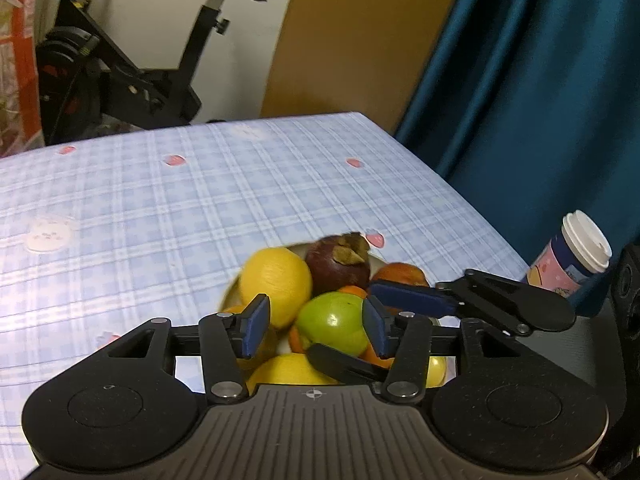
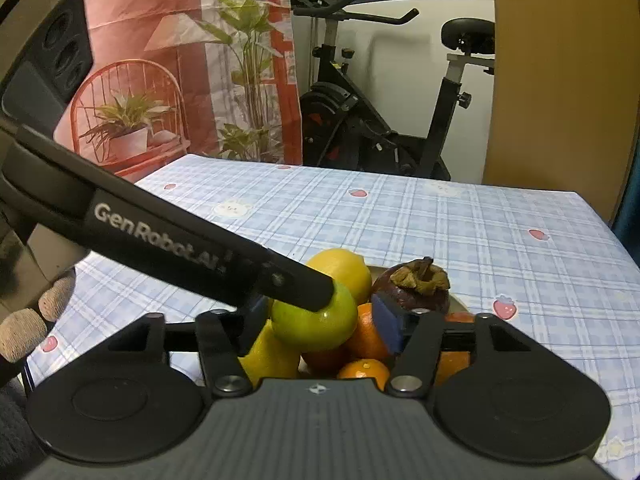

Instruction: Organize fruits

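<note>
Black hand-held gripper (image 1: pixel 316 326), blue pads (image 1: pixel 256 328)

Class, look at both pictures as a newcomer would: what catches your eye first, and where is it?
First, the piled fruit on a plate near the table's front edge: a green apple on top, a lemon and a dark mangosteen behind it. Next, both tongs crowd that apple, the left tongs straddling it and the right tongs coming in from the other side. Behind the checked table stands a black exercise bike.
</note>
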The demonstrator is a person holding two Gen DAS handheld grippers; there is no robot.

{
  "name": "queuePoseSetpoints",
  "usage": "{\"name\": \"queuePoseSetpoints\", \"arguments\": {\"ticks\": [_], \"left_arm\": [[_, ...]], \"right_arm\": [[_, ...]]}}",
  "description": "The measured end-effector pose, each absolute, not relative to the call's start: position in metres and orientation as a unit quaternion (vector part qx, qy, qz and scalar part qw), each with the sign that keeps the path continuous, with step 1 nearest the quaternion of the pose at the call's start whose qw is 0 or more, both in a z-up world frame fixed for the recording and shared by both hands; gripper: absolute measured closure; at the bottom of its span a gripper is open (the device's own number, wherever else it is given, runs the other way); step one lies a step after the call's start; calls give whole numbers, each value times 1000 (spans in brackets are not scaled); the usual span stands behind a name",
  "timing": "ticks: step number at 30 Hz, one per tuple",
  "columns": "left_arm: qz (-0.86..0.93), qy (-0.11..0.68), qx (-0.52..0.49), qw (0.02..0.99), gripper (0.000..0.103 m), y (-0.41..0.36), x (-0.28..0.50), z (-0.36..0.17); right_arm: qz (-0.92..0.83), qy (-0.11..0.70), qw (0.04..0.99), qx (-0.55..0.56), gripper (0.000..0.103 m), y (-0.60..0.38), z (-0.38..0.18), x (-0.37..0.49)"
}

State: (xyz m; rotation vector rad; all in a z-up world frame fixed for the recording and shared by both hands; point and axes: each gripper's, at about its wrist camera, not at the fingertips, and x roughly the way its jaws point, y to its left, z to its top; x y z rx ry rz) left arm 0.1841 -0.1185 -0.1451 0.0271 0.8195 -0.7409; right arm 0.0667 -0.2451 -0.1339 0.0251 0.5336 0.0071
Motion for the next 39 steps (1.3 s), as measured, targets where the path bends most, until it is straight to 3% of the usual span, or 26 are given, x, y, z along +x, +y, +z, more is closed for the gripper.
{"name": "queuePoseSetpoints", "arguments": {"ticks": [8,14,17,23,39], "left_arm": [[-321,364,-6,874,21,-93,173,-126],[-301,345,-16,889,11,-74,160,-108],[-295,335,-20,895,9,-64,149,-99],[-258,313,-21,914,9,-41,121,-75],[-136,204,21,969,7,5,37,2]], "right_arm": [[-8,263,965,15,17,-244,-122,61],[-18,251,967,26,5,-242,-110,50],[-19,248,967,55,0,-243,-103,44],[-31,270,958,86,0,-241,-85,33],[-44,232,970,61,0,-201,-15,-17]]}}
